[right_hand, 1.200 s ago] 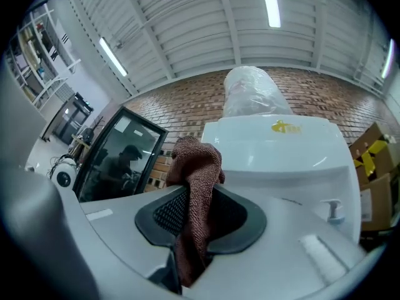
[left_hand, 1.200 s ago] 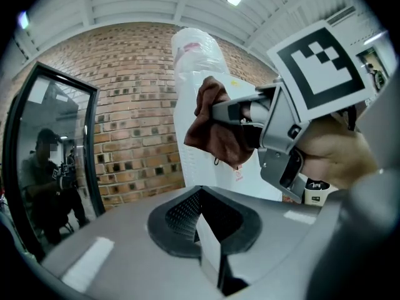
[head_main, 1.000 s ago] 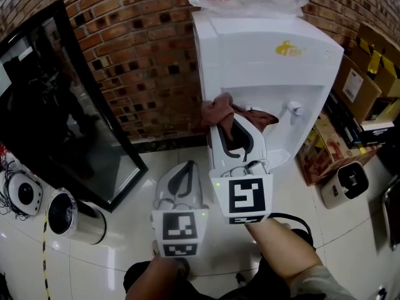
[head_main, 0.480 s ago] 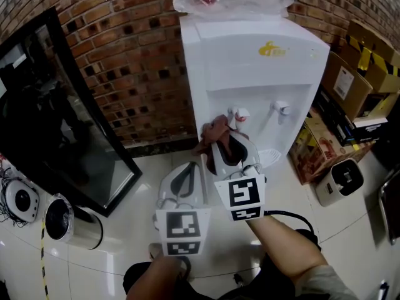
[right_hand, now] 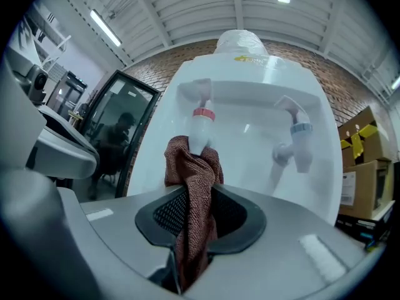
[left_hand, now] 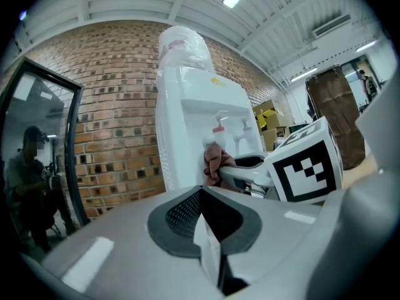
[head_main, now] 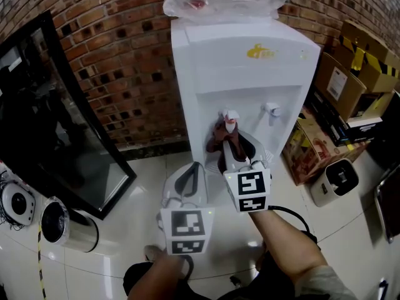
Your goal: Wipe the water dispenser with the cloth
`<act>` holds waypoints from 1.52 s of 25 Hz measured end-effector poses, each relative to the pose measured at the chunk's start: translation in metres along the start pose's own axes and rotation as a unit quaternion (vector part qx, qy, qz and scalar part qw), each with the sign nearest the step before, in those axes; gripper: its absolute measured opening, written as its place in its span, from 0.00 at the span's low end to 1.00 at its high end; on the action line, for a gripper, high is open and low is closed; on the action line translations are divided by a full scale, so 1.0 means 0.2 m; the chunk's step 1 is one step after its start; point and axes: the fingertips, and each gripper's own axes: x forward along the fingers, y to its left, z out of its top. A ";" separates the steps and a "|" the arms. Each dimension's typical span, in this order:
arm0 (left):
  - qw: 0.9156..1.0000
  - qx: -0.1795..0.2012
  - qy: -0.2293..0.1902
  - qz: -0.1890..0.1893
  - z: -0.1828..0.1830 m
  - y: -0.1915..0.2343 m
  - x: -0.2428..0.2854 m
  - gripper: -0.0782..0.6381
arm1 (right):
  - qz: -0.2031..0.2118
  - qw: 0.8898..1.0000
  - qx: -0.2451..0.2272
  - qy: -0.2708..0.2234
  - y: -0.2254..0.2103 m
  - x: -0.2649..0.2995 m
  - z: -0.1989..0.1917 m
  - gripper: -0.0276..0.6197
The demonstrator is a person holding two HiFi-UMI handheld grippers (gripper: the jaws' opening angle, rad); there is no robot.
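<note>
Rust-brown terry cloth [right_hand: 190, 186], crumpled, centre frame, clamped in my right gripper [right_hand: 187, 242], bunched around red-collared tap [right_hand: 201, 127] of white water dispenser [right_hand: 250, 99]. My left gripper [left_hand: 206, 230]: jaws together, empty.

The left gripper [head_main: 195, 166] and the right gripper [head_main: 232, 146] share one build: smooth pale-grey plastic shells that taper forward, each with an inset dark-grey pad [left_hand: 180, 212] of fine mesh texture. At the back of each sits a white cube [head_main: 184, 230] printed with black square markers. A black cable [head_main: 289, 214] trails from the right one. The person wears a grey short sleeve [head_main: 320, 284].
</note>
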 end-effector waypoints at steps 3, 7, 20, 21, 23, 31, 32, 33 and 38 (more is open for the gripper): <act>1.000 0.001 0.003 -0.002 -0.01 -0.02 0.00 0.11 | -0.007 1.000 0.001 0.002 -0.05 -0.01 -0.01 0.20; 1.000 0.000 0.001 -0.004 -0.01 -0.05 0.01 0.11 | -0.027 1.000 0.004 0.004 -0.16 -0.03 -0.02 0.20; 1.000 0.003 0.005 -0.024 0.00 -0.18 0.07 0.11 | -0.114 0.993 0.000 0.032 -0.66 -0.15 -0.05 0.20; 1.000 0.002 0.005 -0.026 0.00 -0.20 0.07 0.11 | -0.118 0.993 -0.002 0.032 -0.69 -0.17 -0.04 0.20; 1.000 0.001 0.004 -0.029 0.01 -0.23 0.09 0.11 | -0.119 0.992 -0.007 0.027 -0.71 -0.19 0.00 0.20; 0.999 -0.001 0.005 -0.042 0.01 -0.37 0.13 0.11 | -0.133 0.991 -0.011 -0.029 -0.81 -0.30 0.21 0.19; 0.999 -0.001 0.005 -0.043 0.01 -0.39 0.13 0.11 | -0.136 0.990 -0.011 -0.040 -0.83 -0.31 0.25 0.19; 0.999 -0.001 0.006 -0.045 0.00 -0.41 0.14 0.11 | -0.142 0.988 -0.010 -0.051 -0.85 -0.33 0.28 0.19; 0.999 0.005 0.016 -0.051 -0.03 -0.48 0.14 0.11 | -0.178 0.981 0.019 -0.071 -1.01 -0.42 0.32 0.19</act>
